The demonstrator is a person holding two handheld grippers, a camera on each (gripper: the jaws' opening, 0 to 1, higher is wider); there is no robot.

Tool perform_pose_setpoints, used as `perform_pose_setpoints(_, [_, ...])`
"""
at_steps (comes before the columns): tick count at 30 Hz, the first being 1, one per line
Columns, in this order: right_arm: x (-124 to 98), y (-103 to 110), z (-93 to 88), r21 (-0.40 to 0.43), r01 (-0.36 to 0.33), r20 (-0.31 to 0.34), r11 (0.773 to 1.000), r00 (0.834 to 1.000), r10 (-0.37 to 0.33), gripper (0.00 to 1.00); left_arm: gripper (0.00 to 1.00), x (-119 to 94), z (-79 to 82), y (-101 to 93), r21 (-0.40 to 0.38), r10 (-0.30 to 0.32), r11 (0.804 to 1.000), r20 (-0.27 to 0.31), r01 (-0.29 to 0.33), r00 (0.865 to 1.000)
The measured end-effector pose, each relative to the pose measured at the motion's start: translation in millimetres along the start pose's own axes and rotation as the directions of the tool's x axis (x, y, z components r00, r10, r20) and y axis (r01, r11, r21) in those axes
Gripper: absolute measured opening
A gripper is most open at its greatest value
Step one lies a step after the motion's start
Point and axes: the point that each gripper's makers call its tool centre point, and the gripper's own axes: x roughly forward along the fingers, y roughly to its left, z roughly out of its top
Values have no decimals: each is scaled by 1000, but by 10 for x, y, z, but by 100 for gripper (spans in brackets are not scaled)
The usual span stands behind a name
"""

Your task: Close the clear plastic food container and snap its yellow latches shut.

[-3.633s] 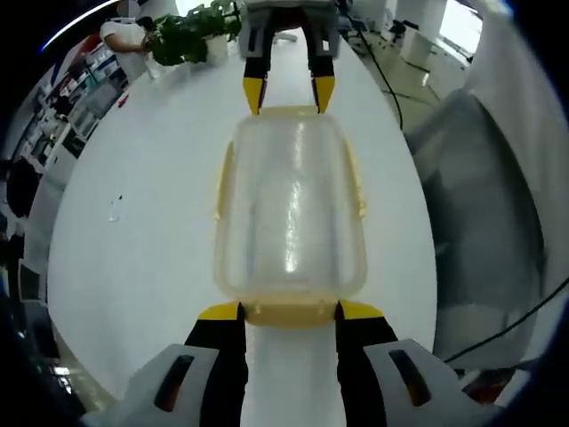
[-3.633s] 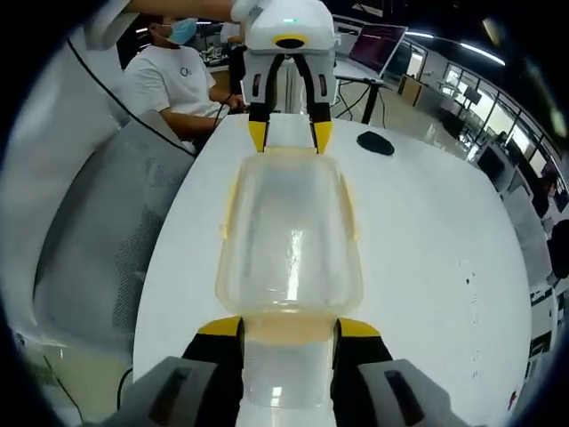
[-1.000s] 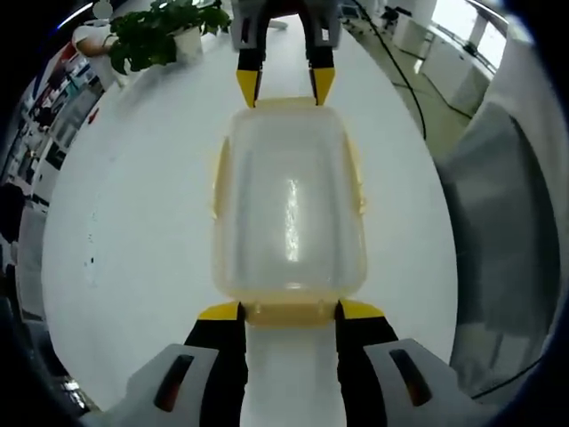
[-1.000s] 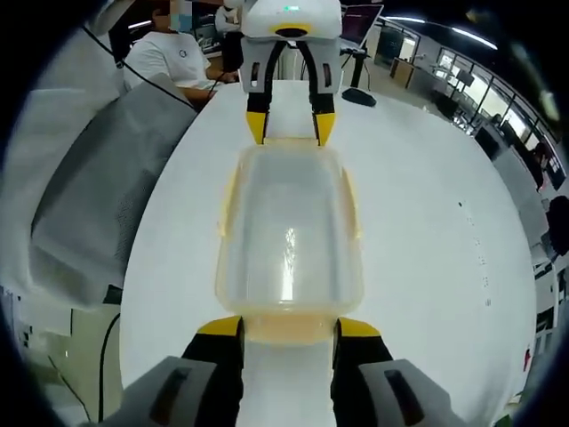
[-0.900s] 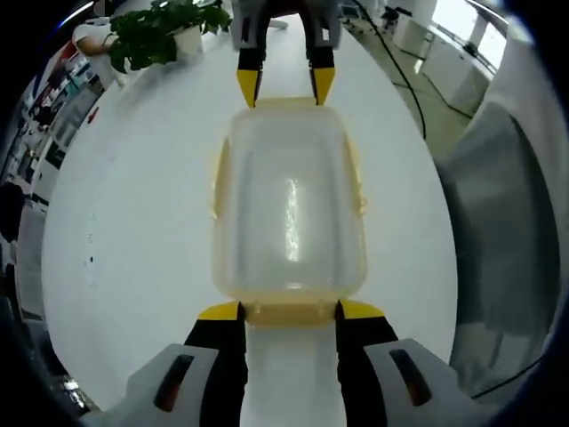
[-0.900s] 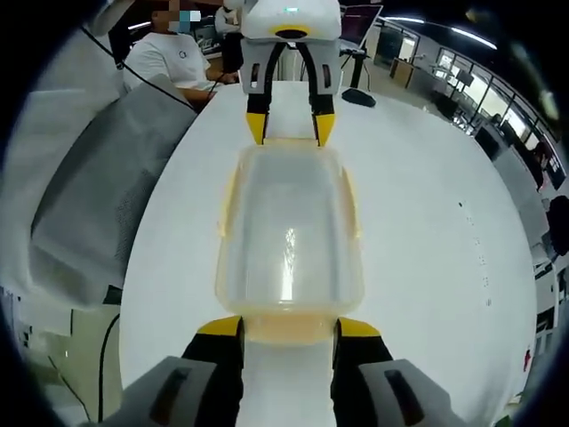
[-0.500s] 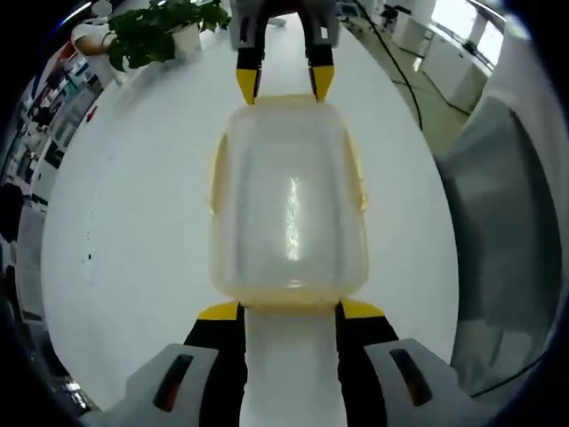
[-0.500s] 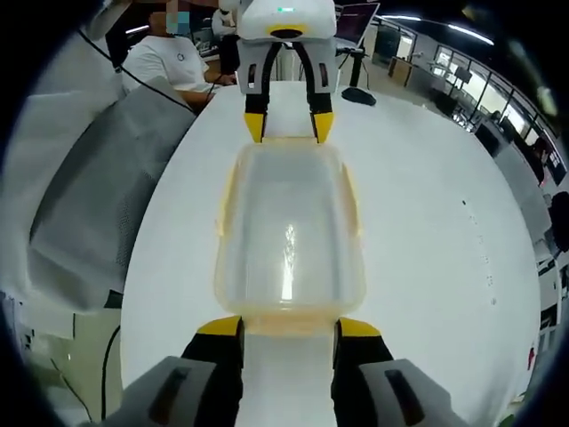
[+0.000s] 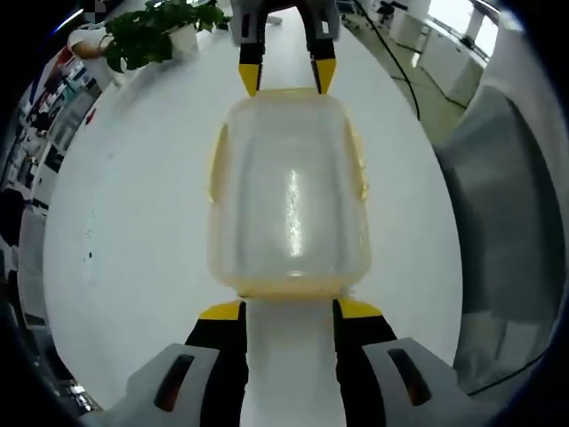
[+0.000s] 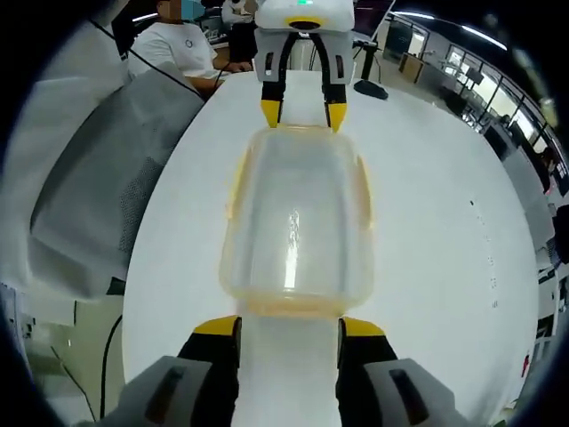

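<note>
Clear plastic container (image 9: pixel 289 191), lid on, sits mid-table (image 9: pixel 133 222) between left gripper (image 9: pixel 290 313) and right gripper (image 10: pixel 289 327), both spread, holding nothing. Next: press each end latch (image 9: pixel 289 286) down.

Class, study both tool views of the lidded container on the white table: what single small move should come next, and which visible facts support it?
Probably ease both tools inward onto the end latches. The left tool and right tool sit open, tips just short of the clear container, whose lid is on. The yellow latch at the near end lies between the left tool's tips.
</note>
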Motion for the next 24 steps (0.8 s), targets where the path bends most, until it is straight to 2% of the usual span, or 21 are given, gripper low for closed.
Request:
perform_pose_setpoints(2, [-30,16,-34,10,-5,-3,1000,1000,5,43,45,-18,-63,-6,-12,5,1000,-1,-5,1000])
perform_pose_setpoints(4, [-74,8,-56,47,-1,8,999,1000,0,43,44,-55,-76,-21,-35,5,999,16,-4,1000])
perform_pose_setpoints(6, [-127,7,-38,121,1,46,993,999,-7,43,45,-106,-73,-13,-104,21,994,55,-15,998])
perform_pose_setpoints(9, [-216,-57,-34,176,36,68,984,996,-49,41,45,-225,26,13,-275,41,961,168,7,985])
perform_pose_setpoints(10, [-256,-88,-29,205,66,72,976,994,-83,39,44,-270,86,39,-346,60,938,216,19,975])
perform_pose_setpoints(11, [-275,-96,-22,225,79,76,971,992,-98,38,45,-348,192,85,-416,91,908,292,41,952])
perform_pose_setpoints(12, [-292,-88,-14,295,87,79,952,990,-115,38,45,-392,244,113,-458,114,888,328,52,938])
perform_pose_setpoints(14, [-301,-87,13,376,90,91,922,987,-133,42,45,-454,308,140,-533,148,842,364,76,919])
perform_pose_setpoints(15, [-310,-107,64,422,99,118,901,980,-163,42,44,-461,316,161,-589,174,804,368,84,913])
perform_pose_setpoints(16, [-312,-98,61,463,103,111,880,979,-173,40,42,-453,293,157,-621,180,779,354,86,918])
perform_pose_setpoints(17, [-306,-84,87,513,98,119,853,976,-184,38,42,-422,280,143,-662,187,743,343,96,921])
perform_pose_setpoints(18, [-297,-73,107,550,94,123,830,974,-192,38,43,-402,260,127,-689,188,718,332,101,925])
perform_pose_setpoints(19, [-284,-69,118,598,95,119,796,971,-206,38,44,-385,279,89,-713,184,690,340,125,922])
perform_pose_setpoints(20, [-278,-80,143,618,96,129,780,967,-221,39,44,-383,281,90,-725,197,677,343,126,918])
perform_pose_setpoints(21, [-268,-85,153,663,95,123,742,965,-234,38,43,-361,242,91,-751,209,649,326,118,922])
perform_pose_setpoints(22, [-262,-77,153,690,93,115,718,965,-236,37,41,-343,207,80,-768,210,631,307,112,928])
perform_pose_setpoints(23, [-258,-86,187,723,85,124,685,960,-249,36,42,-329,224,66,-771,214,626,316,118,924])
perform_pose_setpoints(24, [-253,-84,216,736,74,134,673,958,-252,36,43,-318,224,56,-770,215,627,316,117,924])
